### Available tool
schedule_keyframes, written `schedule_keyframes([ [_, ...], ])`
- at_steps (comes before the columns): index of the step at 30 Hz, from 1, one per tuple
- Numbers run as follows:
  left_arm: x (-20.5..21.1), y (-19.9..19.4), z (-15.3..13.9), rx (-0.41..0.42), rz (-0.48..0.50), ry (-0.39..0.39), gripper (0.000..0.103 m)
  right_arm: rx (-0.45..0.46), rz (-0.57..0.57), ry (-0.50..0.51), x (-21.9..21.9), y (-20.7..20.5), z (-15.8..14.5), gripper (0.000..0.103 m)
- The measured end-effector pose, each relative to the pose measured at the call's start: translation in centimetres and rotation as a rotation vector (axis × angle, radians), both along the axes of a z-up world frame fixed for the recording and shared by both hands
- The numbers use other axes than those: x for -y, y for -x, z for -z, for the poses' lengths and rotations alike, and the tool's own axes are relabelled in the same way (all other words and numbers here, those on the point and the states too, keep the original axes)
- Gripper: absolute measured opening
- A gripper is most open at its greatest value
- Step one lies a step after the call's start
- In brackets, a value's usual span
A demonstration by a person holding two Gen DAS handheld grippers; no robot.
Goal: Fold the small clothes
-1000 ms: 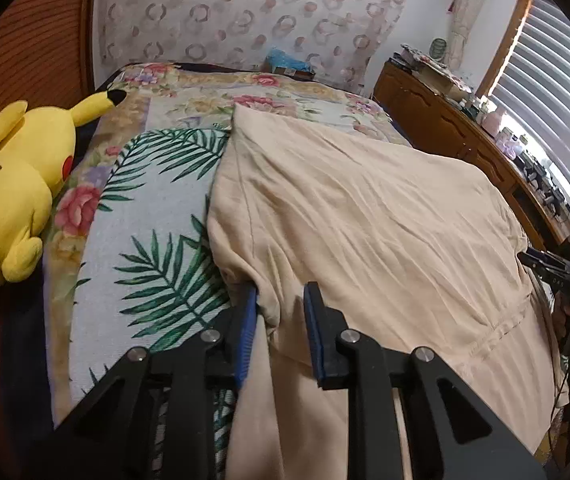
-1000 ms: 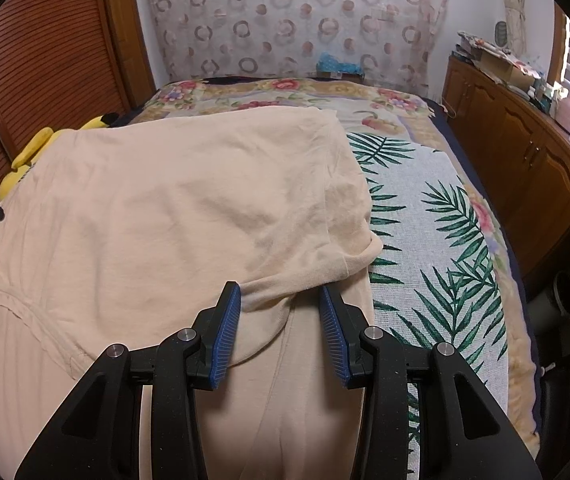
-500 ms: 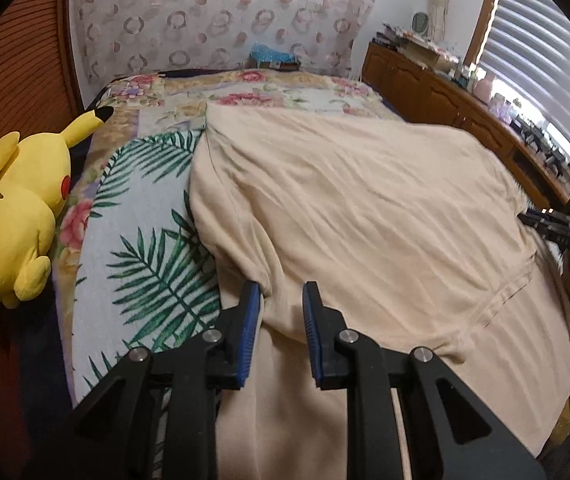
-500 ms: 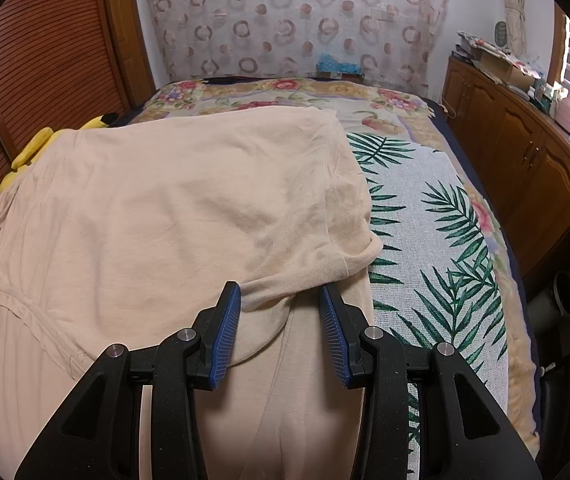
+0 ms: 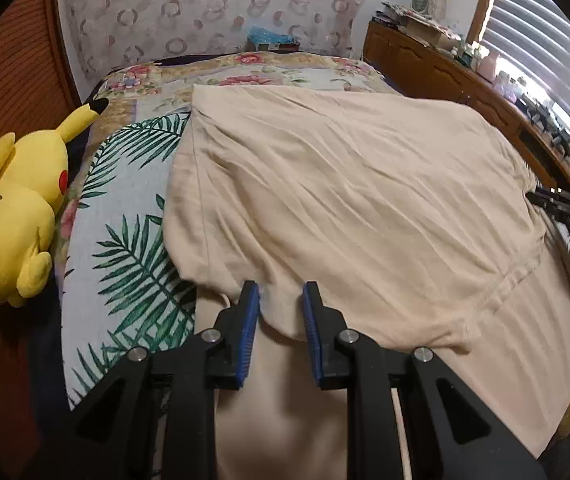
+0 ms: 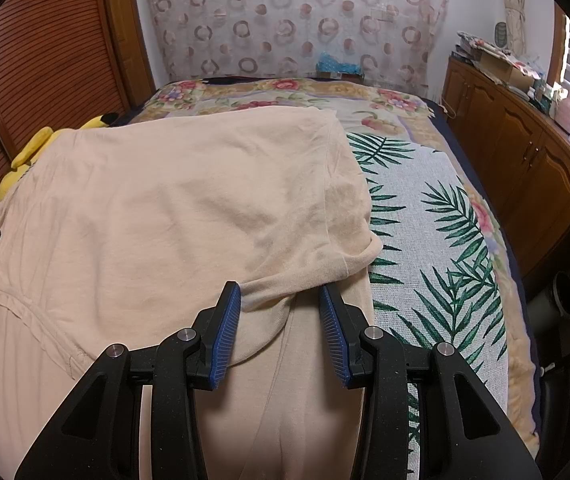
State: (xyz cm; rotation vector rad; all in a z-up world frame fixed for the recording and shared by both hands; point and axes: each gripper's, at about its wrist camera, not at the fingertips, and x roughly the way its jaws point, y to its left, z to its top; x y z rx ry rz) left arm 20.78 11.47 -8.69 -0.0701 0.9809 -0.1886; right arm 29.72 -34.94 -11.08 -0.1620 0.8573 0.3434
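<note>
A beige T-shirt (image 5: 345, 200) lies spread on the bed, its far part folded over toward me. It also shows in the right wrist view (image 6: 173, 208). My left gripper (image 5: 281, 300) is open, its blue pads either side of the shirt's folded left sleeve edge. My right gripper (image 6: 281, 300) is open with a wider gap, and the right sleeve edge lies between its pads. The right gripper's tip shows at the far right of the left wrist view (image 5: 557, 204).
The bed has a leaf and flower print cover (image 6: 437, 208). A yellow Pikachu plush (image 5: 17, 208) lies at the bed's left side by a wooden slatted door (image 6: 45, 64). A wooden cabinet (image 6: 525, 144) with clutter runs along the right, under a blinded window.
My left gripper has opened wider and its view has swung a little to the right. The right gripper stays still and open. The shirt lies as before.
</note>
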Motion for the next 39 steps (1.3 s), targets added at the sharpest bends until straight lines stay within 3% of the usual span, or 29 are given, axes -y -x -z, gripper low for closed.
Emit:
schedule_keyframes([
  [5, -1.6, -1.7, 0.2, 0.008, -0.074, 0.015, 0.022, 0.000, 0.000, 0.000, 0.0, 0.0, 0.0, 0.040],
  [8, -2.4, -1.9, 0.3, 0.005, -0.092, 0.065, 0.022, 0.000, 0.000, 0.000, 0.0, 0.0, 0.0, 0.040],
  [15, -1.7, -1.0, 0.6, 0.029, -0.070, -0.029, 0.021, 0.000, 0.000, 0.001, 0.0, 0.0, 0.0, 0.040],
  [16, -1.6, -1.1, 0.7, 0.031, -0.065, -0.044, 0.019, 0.001, 0.000, 0.002, 0.0, 0.0, 0.0, 0.040],
  [17, -1.4, -1.3, 0.6, 0.030, -0.061, -0.056, 0.000, 0.001, 0.000, 0.004, 0.0, 0.0, 0.0, 0.040],
  [19, -1.2, -1.5, 0.4, 0.037, -0.067, -0.056, 0.000, 0.003, 0.001, 0.011, 0.1, 0.0, -0.1, 0.040],
  [21, -0.5, -1.3, -0.5, 0.075, -0.057, -0.087, 0.000, 0.000, 0.005, 0.006, 0.1, 0.0, -0.8, 0.031],
  [22, -0.4, -1.1, -1.4, 0.101, -0.052, -0.078, 0.000, 0.008, -0.015, -0.039, 0.3, 0.1, -1.5, 0.011],
  [25, -0.5, -0.5, -3.9, 0.173, -0.064, -0.066, 0.000, 0.077, -0.059, -0.041, -0.3, 0.6, -2.9, 0.002],
  [30, -0.7, 0.4, -6.2, 0.228, -0.059, -0.080, 0.000, 0.084, -0.080, -0.079, -0.5, 0.9, -4.2, 0.000],
  [39, -1.6, 4.1, -8.9, 0.311, -0.060, -0.060, 0.000, 0.187, -0.093, -0.137, 1.5, 4.6, -9.8, 0.000],
])
